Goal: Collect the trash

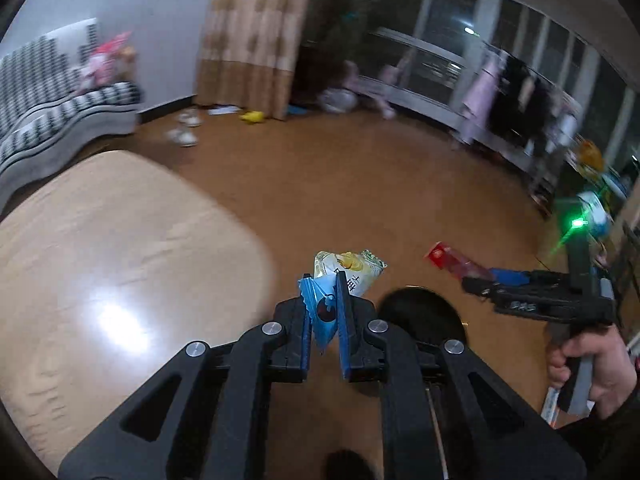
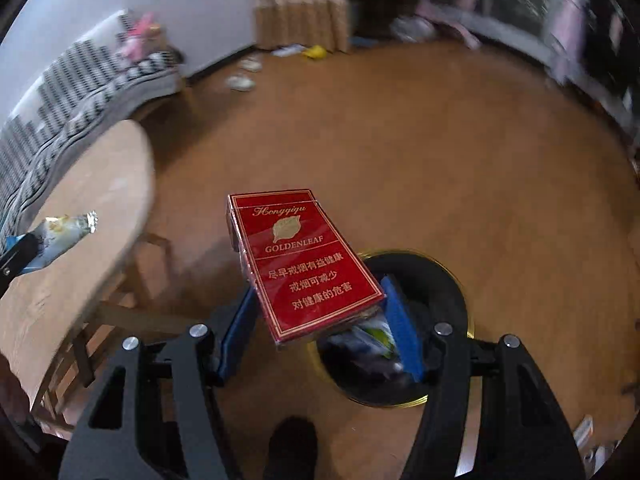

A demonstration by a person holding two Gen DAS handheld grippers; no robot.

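Observation:
In the left wrist view my left gripper (image 1: 325, 294) is shut on a blue wrapper (image 1: 322, 316) together with a white and yellow snack bag (image 1: 352, 266). It hangs over the floor beside a black bin (image 1: 424, 314). To the right a hand (image 1: 588, 364) holds my right gripper (image 1: 476, 282), which carries a red cigarette pack (image 1: 444, 258). In the right wrist view the red pack (image 2: 304, 260) sits gripped between the blue pads of the right gripper (image 2: 320, 312), above the gold-rimmed bin (image 2: 448, 280). Trash (image 2: 372, 340) lies inside the bin. The left gripper (image 2: 24, 248) and its snack bag (image 2: 68, 228) show at the left edge.
A light wooden table (image 1: 120, 260) stands left of the bin, with a chair (image 2: 100, 320) under it. A striped sofa (image 1: 48, 112), shoes (image 1: 184, 128), a curtain (image 1: 252, 40) and a clothes rack (image 1: 512, 92) line the room's edges. Brown floor (image 1: 360, 180) lies between them.

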